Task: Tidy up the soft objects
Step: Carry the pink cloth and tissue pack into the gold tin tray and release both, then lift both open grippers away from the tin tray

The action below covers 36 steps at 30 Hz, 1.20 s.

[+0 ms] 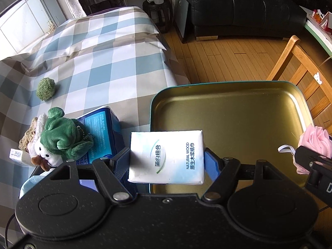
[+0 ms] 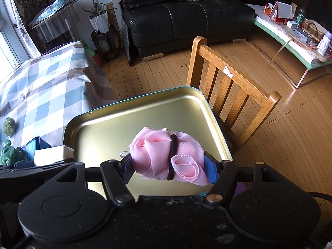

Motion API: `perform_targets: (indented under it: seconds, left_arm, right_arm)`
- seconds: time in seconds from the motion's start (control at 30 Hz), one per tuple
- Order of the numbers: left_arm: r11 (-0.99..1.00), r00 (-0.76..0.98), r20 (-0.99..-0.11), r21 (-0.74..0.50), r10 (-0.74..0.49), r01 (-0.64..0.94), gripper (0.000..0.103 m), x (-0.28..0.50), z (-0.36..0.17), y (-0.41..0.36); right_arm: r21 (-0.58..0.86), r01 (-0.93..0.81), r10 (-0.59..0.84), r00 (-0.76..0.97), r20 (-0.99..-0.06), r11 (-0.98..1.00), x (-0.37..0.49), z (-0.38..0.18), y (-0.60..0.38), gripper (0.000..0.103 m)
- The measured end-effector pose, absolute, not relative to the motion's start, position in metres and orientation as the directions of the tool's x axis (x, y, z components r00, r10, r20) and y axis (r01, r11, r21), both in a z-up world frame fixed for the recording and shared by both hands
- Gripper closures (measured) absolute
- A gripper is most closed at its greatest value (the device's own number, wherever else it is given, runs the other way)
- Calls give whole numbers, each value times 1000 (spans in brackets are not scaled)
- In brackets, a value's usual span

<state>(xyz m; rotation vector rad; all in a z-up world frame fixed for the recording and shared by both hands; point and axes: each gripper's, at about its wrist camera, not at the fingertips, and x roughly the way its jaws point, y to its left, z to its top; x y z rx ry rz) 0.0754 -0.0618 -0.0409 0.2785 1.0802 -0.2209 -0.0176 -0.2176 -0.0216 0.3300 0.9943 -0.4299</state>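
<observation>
Blue, tan and white checked cloth (image 1: 99,58); wooden floor (image 2: 161,78).
Left gripper (image 1: 167,159) clamps white rectangular tissue pack (image 1: 166,157); right gripper (image 2: 169,164) clamps pink banded mesh cloth bundle (image 2: 166,155). Both hang over gold metal tray (image 1: 238,114).

Glossy gold metal tray (image 2: 99,128); pink mesh cloth (image 2: 166,155); plastic-wrapped tissue pkt (image 1: 166,157).

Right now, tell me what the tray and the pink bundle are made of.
Tray: looks like thin metal, gold satin inside with soft glare and a teal outer edge. Pink bundle: seemingly a sheer woven fabric, matte, with stitched edges, cinched by a black elastic band.
</observation>
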Motion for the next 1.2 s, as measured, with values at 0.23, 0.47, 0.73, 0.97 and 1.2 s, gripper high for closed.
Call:
perform_targets:
  seconds: [0.23, 0.47, 0.73, 0.97, 1.2]
  left_arm:
    - [941, 436, -899, 114, -39, 320, 34, 80, -50, -68]
    - [936, 410, -910, 99, -52, 337, 31, 82, -55, -72]
    - [933, 392, -919, 109, -37, 344, 27, 85, -55, -75]
    - [939, 344, -936, 52, -73, 340, 27, 86, -55, -71]
    - [942, 293, -952, 16, -88, 336, 27, 85, -58, -69]
  right_arm:
    - [72, 506, -189, 445, -875, 860, -14, -27, -221, 37]
    - [60, 505, -190, 429, -883, 861, -10, -30, -220, 37]
    - [58, 513, -190, 419, -888, 857, -5, -32, -221, 36]
    - [63, 521, -201, 434, -878, 851, -4, -29, -221, 24]
    - [59, 523, -200, 426, -882, 851, -4, -30, -221, 24]
